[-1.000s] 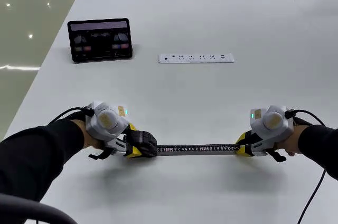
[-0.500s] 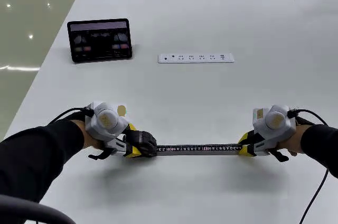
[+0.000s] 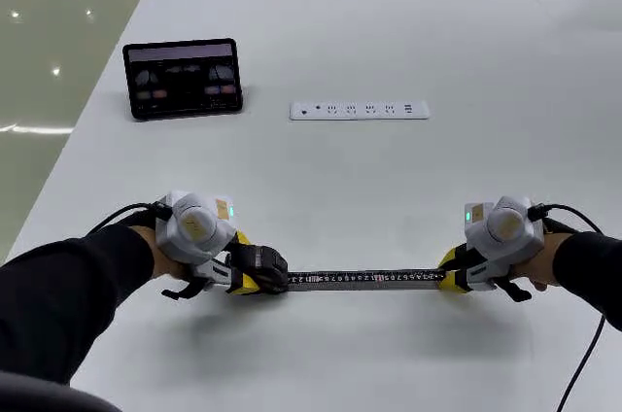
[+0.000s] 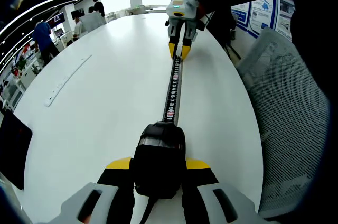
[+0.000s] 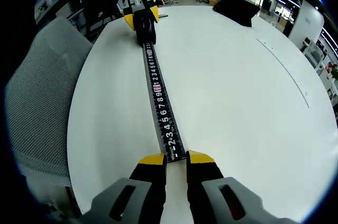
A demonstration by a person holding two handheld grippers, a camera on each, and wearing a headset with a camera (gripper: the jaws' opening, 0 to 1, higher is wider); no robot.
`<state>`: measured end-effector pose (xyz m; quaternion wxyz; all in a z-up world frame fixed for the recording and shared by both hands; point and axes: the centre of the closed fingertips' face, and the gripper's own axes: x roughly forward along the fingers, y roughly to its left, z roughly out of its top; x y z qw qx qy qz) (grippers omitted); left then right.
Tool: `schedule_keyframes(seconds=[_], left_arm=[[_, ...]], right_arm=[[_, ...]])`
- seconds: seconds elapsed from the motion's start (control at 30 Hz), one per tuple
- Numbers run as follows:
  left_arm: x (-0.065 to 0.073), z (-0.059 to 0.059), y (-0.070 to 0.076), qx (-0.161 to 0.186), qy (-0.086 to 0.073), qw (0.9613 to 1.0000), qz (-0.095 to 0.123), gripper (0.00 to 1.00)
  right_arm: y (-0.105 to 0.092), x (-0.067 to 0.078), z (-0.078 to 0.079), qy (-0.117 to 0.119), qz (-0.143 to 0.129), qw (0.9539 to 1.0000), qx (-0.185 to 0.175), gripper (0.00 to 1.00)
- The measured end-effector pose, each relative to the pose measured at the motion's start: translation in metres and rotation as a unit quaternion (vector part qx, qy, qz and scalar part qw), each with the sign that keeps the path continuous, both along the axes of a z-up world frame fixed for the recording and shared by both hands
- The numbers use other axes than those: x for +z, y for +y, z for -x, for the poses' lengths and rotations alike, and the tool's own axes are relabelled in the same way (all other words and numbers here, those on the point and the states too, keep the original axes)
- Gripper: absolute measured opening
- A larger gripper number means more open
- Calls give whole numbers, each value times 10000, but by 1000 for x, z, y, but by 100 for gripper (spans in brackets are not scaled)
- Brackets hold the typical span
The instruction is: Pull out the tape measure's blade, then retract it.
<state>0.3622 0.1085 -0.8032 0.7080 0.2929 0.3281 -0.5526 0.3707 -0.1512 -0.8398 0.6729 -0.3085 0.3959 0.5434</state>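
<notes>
A black tape measure case (image 3: 259, 267) lies on the white table (image 3: 389, 188) near the front edge, with my left gripper (image 3: 245, 279) shut on it. In the left gripper view the case (image 4: 159, 155) sits between the yellow fingertips (image 4: 120, 164). The blade (image 3: 364, 279) runs flat along the table to the right. My right gripper (image 3: 449, 279) is shut on the blade's end. In the right gripper view the blade (image 5: 157, 92) leads from my gripper (image 5: 176, 158) back to the case (image 5: 144, 23). The right gripper (image 4: 178, 49) shows at the far end of the blade (image 4: 173, 89).
A dark tablet (image 3: 183, 77) stands propped at the back left. A white power strip (image 3: 360, 110) lies in the middle of the table. A grey mesh chair (image 4: 285, 102) sits by the front edge. A cable (image 3: 583, 354) trails from the right gripper.
Nothing has visibly moved on the table. The blade stays out at about the same length, and the head camera has tipped up slightly.
</notes>
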Motion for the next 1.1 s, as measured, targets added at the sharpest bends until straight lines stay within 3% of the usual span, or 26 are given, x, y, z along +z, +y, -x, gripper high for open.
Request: schedule_keyframes(seconds=[0.57, 0.7, 0.77, 0.83, 0.9, 0.97, 1.0, 1.03, 1.1], left_arm=[[1, -2, -2, 171, 10, 9998, 111, 32], [3, -1, -1, 363, 61, 9990, 265, 33], [4, -3, 4, 668, 222, 9969, 365, 33], [4, -6, 11, 909, 206, 9949, 372, 38], [1, -12, 25, 1392, 187, 9896, 313, 45], [3, -15, 33, 1948, 310, 9785, 605, 52], [5, -16, 37, 2171, 314, 9726, 764, 55], [9, -17, 42, 2448, 335, 9636, 1022, 60], [13, -18, 57, 2867, 288, 9501, 1198, 66]], right_arm=[[3, 1, 0, 88, 88, 9998, -147, 12], [3, 1, -1, 142, -22, 9992, -370, 12], [2, 1, -1, 111, -32, 9989, -462, 13], [2, 2, 1, 74, -50, 9986, -522, 16], [3, 5, 1, 17, -250, 9968, -758, 20], [1, 9, 0, -32, -418, 9934, -1066, 24], [0, 9, 0, -72, -475, 9921, -1156, 26], [-2, 11, 1, -135, -553, 9908, -1224, 27], [-5, 14, 4, -209, -655, 9883, -1361, 29]])
